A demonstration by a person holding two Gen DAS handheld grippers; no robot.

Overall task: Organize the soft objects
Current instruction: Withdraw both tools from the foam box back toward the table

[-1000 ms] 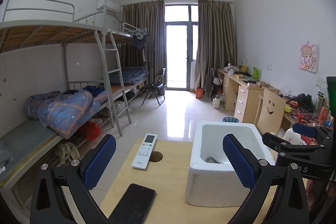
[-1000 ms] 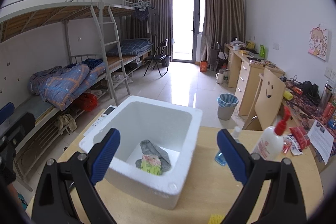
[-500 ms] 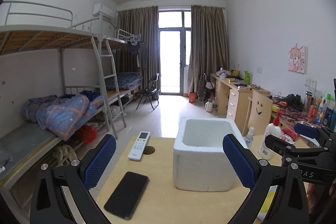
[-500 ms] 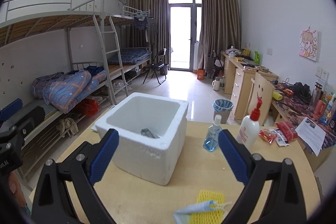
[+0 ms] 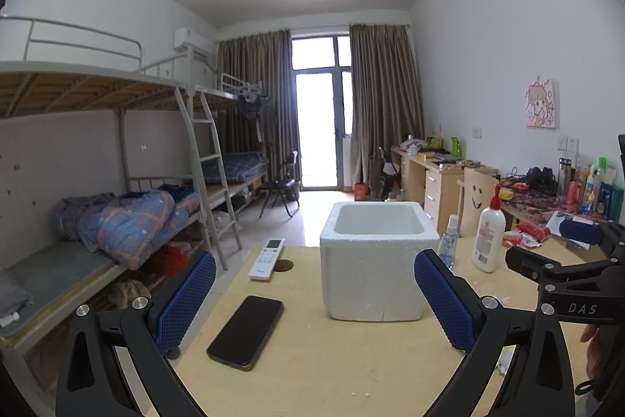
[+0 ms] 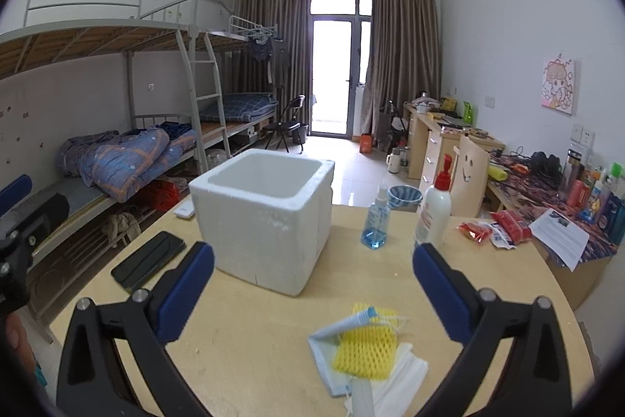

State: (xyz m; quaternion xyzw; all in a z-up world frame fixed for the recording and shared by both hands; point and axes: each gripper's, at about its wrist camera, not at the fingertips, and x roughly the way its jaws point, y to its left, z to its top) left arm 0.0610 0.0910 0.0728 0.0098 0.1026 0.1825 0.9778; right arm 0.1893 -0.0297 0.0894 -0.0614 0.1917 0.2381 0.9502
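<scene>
A: Largest item first. The white foam box stood on the bench ahead of the right claw and slightly to its left, open top up. From this height its inside could not be seen.

B: Risk there?

A: It looked light. A claw arm brushing its near wall on the way over would probably shove it toward the phone, which lay left of the right claw and well clear of the box.

B: And the soft things?

A: A small heap lay just below and ahead of the right claw, nearly between its fingers: a yellow foam net lying over a folded face mask, with a white cloth partly under both. Nothing was pinched. The right claw's jaws were opening, wide apart, with only bench and the heap's far edge beneath them.

B: So the pick is the weak point.

A: My judgement, yes. The pieces overlap, so a pinch might lift two at once, or catch the net alone and drag the mask by its loops. A thin, limp layer may also slip out.

B: Left claw?

A: The left claw was spread and empty, box straight ahead of it, phone below and between its fingers.

B: Smaller hazards?

A: The lotion bottle and blue spray bottle stood ahead and right of the right claw; a wide swing could tip them.
</scene>
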